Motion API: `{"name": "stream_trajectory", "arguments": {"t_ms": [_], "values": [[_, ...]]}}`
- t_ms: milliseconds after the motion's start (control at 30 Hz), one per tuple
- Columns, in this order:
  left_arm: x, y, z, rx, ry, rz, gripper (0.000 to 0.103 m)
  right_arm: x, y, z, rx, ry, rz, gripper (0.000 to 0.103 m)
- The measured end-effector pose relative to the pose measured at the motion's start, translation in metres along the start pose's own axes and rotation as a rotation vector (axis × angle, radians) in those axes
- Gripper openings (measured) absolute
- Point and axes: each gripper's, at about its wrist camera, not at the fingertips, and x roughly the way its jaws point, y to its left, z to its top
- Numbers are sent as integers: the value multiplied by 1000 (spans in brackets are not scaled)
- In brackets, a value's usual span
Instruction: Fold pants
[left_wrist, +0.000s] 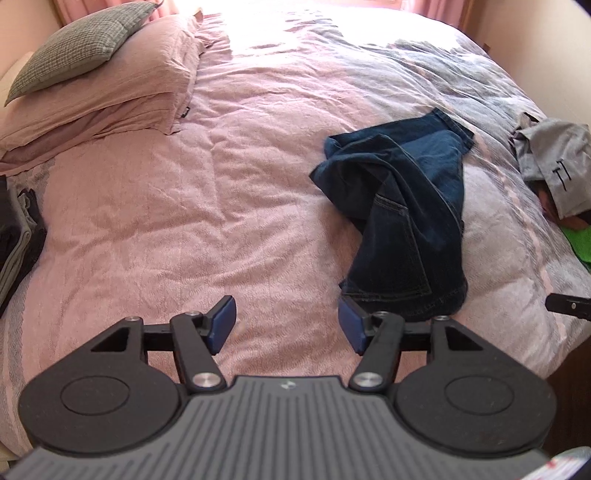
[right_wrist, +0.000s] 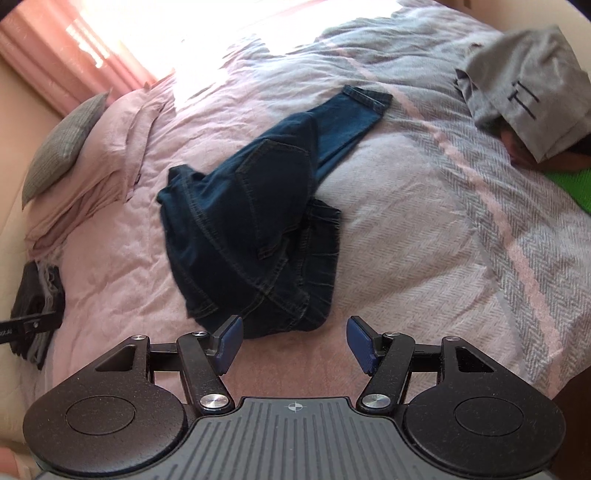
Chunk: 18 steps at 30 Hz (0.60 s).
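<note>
Lying crumpled on the pink bed (left_wrist: 155, 221), the dark jeans (right_wrist: 251, 229) wait; left tongs (left_wrist: 287, 325) and right tongs (right_wrist: 294, 344) both gape, gripping nothing.

A bed (left_wrist: 155, 229) covered by a wrinkled pink spread. Dark blue jeans (left_wrist: 402, 218) lie crumpled on it. Away from the jeans toward the head end sit stacked pink pillows (left_wrist: 110, 96) topped by a grey checked cushion (left_wrist: 74, 48). Beyond the jeans' other side lies grey clothing (left_wrist: 554, 162); dark folded clothes (left_wrist: 18, 229) rest at the opposite edge.
</note>
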Motion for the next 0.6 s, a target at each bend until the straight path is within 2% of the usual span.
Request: {"name": "stream_trajectory", "arguments": {"t_ms": [167, 300, 467, 600], "values": [[15, 11, 17, -66, 5, 59, 61, 34, -51, 11, 166, -6, 83, 59], [34, 24, 30, -73, -8, 93, 64, 75, -82, 18, 296, -1, 124, 59], [70, 49, 57, -84, 6, 92, 64, 113, -92, 29, 329, -62, 125, 59], [109, 63, 91, -51, 6, 46, 64, 141, -90, 38, 325, -121, 96, 59]]}}
